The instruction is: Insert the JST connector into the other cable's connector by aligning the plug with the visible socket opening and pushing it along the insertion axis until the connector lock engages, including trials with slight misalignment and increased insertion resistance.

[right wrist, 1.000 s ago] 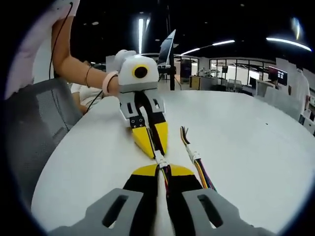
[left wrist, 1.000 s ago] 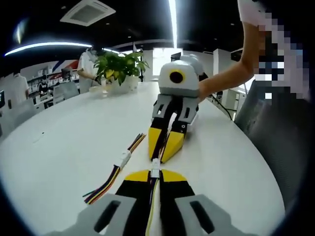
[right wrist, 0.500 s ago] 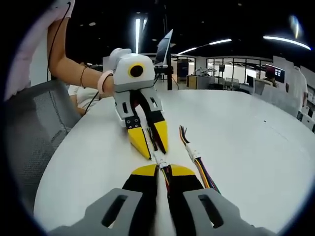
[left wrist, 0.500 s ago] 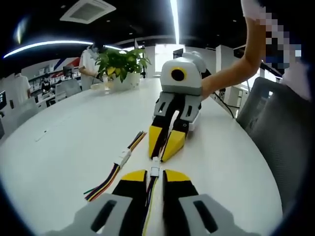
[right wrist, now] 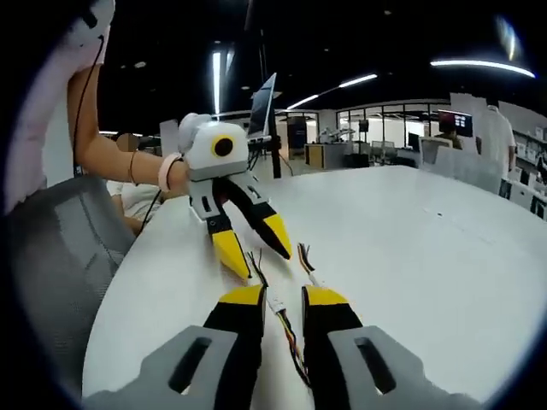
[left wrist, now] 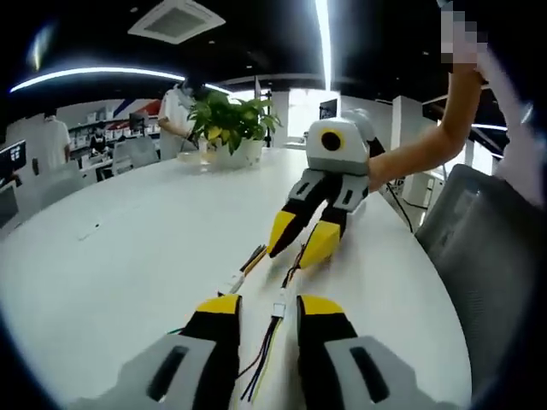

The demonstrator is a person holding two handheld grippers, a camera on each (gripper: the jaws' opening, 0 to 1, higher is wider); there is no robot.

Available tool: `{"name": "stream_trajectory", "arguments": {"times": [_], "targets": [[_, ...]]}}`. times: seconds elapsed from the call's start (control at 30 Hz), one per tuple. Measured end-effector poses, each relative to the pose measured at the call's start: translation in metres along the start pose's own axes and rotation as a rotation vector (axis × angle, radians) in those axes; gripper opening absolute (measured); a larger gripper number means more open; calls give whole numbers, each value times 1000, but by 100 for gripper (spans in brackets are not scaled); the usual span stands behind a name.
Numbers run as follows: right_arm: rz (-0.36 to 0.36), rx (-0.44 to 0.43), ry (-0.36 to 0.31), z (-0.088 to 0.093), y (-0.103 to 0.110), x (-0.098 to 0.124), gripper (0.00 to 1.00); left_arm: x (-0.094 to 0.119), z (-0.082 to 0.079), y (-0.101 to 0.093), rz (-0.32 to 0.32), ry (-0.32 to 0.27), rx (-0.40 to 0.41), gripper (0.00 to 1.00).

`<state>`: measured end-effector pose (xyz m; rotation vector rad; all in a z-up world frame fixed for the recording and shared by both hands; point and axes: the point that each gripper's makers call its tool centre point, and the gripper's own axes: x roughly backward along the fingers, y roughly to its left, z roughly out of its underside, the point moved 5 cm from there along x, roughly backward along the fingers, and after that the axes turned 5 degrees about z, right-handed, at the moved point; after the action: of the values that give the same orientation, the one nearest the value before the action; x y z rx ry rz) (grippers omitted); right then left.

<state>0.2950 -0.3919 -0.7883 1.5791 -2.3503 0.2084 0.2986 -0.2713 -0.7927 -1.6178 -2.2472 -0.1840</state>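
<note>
1. Left gripper (left wrist: 268,309): seen in the left gripper view with its yellow-tipped jaws spread apart and holding nothing; in the right gripper view it is gripped by a person's hand (right wrist: 173,170), jaws likewise apart above the white table (right wrist: 410,231).
2. Right gripper (right wrist: 283,299): seen in the right gripper view with jaws apart and empty; in the left gripper view it hangs beyond the joined cable, jaws splayed.
3. Joined cable (left wrist: 272,329): lies free on the table between the left gripper's open jaws, its white connector (left wrist: 279,301) toward the right gripper and its coloured wires trailing back between the jaws. In the right gripper view the same cable runs between that gripper's jaws; whether the lock has engaged cannot be told.
4. Second cable (left wrist: 242,273): lies on the table just beside the joined cable, with a white connector mid-length and loose coloured wire ends.
5. Potted plant (left wrist: 231,126): stands on the table well beyond the joined cable.
6. Grey chair (left wrist: 483,256): stands at the table edge, near the right gripper.
</note>
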Motion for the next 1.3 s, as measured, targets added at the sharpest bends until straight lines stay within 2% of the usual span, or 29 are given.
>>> {"name": "stream_trajectory", "arguments": {"times": [0.07,0.17,0.3,0.37,0.4,0.57,0.63,0.7,0.73,0.8,0.9,1.13,1.23,1.3], "targets": [[19,-51,-20,-6,0,3,23,3,-7,-2,4,-49,30,24],[35,-52,-23,-11,1,8,33,13,-19,-3,-12,-92,28,26],[48,-41,-51,-22,7,16,31,25,-34,-7,-49,-141,13,34],[58,-34,-78,-30,10,21,26,31,-37,-8,-81,-121,-36,38],[67,-42,-91,-34,11,22,26,33,-40,-11,-85,-120,-35,39],[128,-49,-124,-52,15,32,29,48,-47,-21,-117,-104,-56,42],[141,-46,-130,-57,17,36,30,53,-49,-23,-141,-114,-40,43],[155,-43,-129,-60,19,39,30,60,-51,-24,-174,-137,33,50],[165,-47,-126,-62,20,40,31,62,-50,-25,-184,-128,40,56],[174,-63,-139,-66,21,43,33,68,-49,-26,-221,-109,32,62],[201,-72,-139,-71,21,46,38,75,-48,-30,-244,-109,23,63],[224,-87,-104,-75,28,48,40,86,-46,-41,-302,-98,52,72],[229,-84,-47,-68,35,49,41,86,-44,-48,-322,-91,69,72],[248,-126,-6,-61,37,51,48,87,-38,-52,-343,-61,105,74]]}}
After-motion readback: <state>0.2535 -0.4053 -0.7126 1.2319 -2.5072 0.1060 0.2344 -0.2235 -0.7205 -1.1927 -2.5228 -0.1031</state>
